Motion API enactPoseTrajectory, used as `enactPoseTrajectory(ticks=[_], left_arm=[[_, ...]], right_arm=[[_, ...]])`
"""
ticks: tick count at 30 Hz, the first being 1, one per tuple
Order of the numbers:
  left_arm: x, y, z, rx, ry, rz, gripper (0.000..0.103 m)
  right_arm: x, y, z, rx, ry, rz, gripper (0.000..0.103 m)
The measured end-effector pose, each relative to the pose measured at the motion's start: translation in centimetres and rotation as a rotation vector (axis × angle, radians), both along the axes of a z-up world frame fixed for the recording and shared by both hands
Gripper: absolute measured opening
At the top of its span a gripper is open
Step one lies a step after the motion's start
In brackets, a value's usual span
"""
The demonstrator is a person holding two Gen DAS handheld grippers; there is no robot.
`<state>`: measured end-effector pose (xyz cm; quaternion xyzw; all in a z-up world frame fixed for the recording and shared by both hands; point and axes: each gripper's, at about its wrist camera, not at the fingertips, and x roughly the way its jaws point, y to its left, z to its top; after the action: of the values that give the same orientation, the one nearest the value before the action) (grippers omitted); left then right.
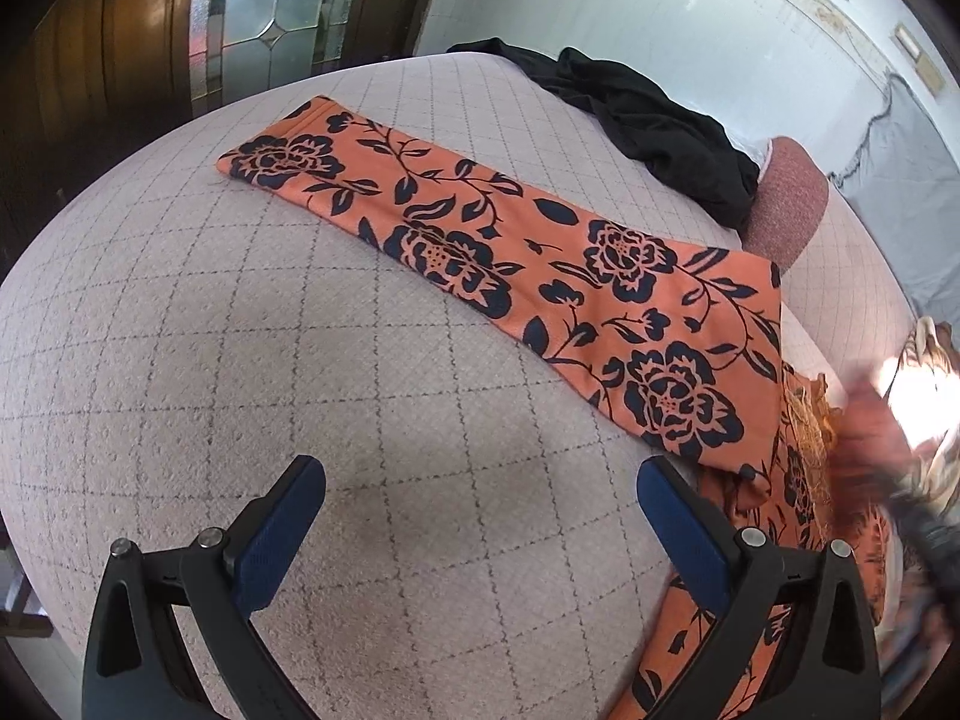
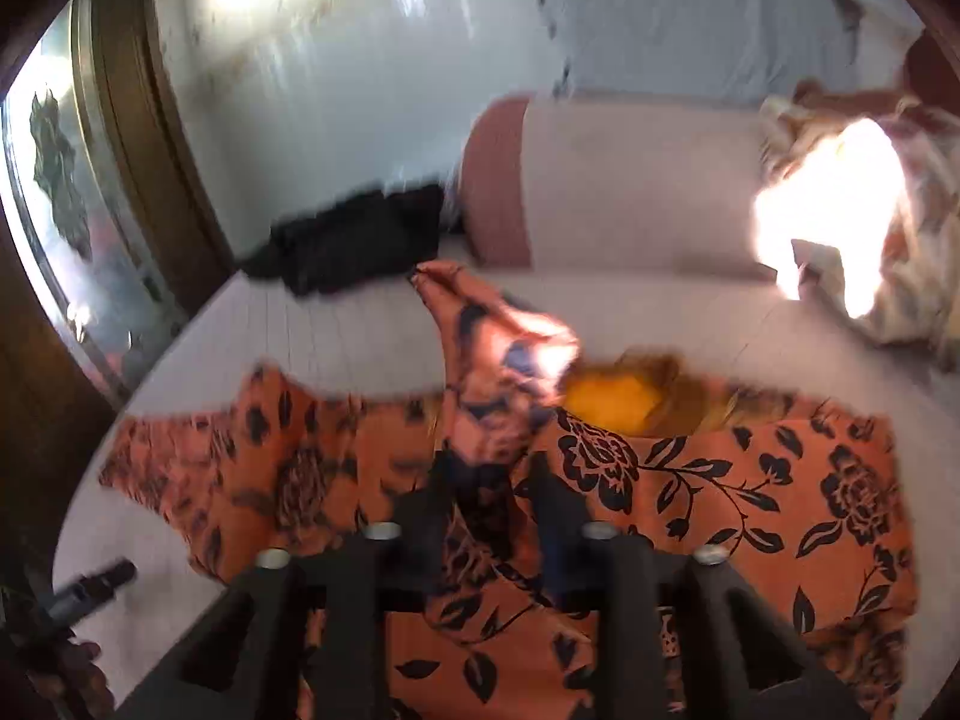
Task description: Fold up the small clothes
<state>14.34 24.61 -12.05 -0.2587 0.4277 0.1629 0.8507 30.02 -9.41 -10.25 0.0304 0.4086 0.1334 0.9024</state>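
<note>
An orange garment with a dark blue flower print [image 1: 540, 276] lies on the grey quilted bed [image 1: 240, 360], one sleeve stretched flat toward the far left. My left gripper [image 1: 480, 480] is open and empty, hovering over bare bed just left of the garment's body. In the right wrist view the same garment [image 2: 750, 510] lies spread out, and my right gripper [image 2: 489, 468] is shut on a lifted fold of its sleeve [image 2: 498, 372], which rises above the body. That view is motion-blurred.
A crumpled black garment [image 1: 648, 120] lies at the far edge of the bed, also in the right wrist view [image 2: 360, 240]. A pink-ended bolster pillow [image 2: 600, 186] lies against the white wall. More patterned cloth [image 2: 900, 252] sits at the right. A wooden door frame [image 1: 120, 30] stands at left.
</note>
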Motion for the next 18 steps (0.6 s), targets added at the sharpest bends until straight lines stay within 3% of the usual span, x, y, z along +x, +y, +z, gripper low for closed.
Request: enactPoseTrajectory(ticks=[1,2,3,4,5,11,12,14,15,18], left_arm=[[0.0,-0.1,0.0,0.005,0.002,-0.007,0.103],[0.0,-0.1,0.0,0.010,0.003,-0.010,0.103],[0.0,-0.1,0.0,0.012,0.001,-0.011,0.103],[0.0,0.0,0.1,0.012,-0.003,-0.010,0.103],[0.0,0.1,0.2,0.008,-0.009,-0.005,0.103],[0.5,-1.1,0.5,0.006,-0.025,-0.028,0.103],[0.6,-1.4,0.5,0.018,-0.022,-0.044,0.103],[0.7,-1.5,0.3,0.023,-0.008,-0.055,0.103],[0.7,-1.4,0.0,0.015,-0.002,-0.055,0.103],[0.5,-0.4,-1.1,-0.063,0.017,-0.043,0.103]], right_arm=[[0.4,1.1,-3.2,-0.025,0.088,0.019,0.099],[0.6,1.6,-5.5,-0.031,0.154,0.020,0.099],[0.0,1.9,-6.3,-0.039,0.143,0.021,0.100],[-1.0,2.1,-5.9,-0.049,0.092,0.037,0.100],[-1.1,2.0,-5.3,-0.020,0.096,0.061,0.099],[-1.2,-1.9,-1.5,0.273,0.088,-0.011,0.102],[-1.0,-2.3,-2.3,0.326,0.130,-0.019,0.103],[1.0,-2.0,-5.8,0.351,0.322,0.003,0.103],[1.9,-1.5,-6.0,0.357,0.318,0.010,0.102],[0.3,-2.2,-3.1,0.419,0.215,0.030,0.102]])
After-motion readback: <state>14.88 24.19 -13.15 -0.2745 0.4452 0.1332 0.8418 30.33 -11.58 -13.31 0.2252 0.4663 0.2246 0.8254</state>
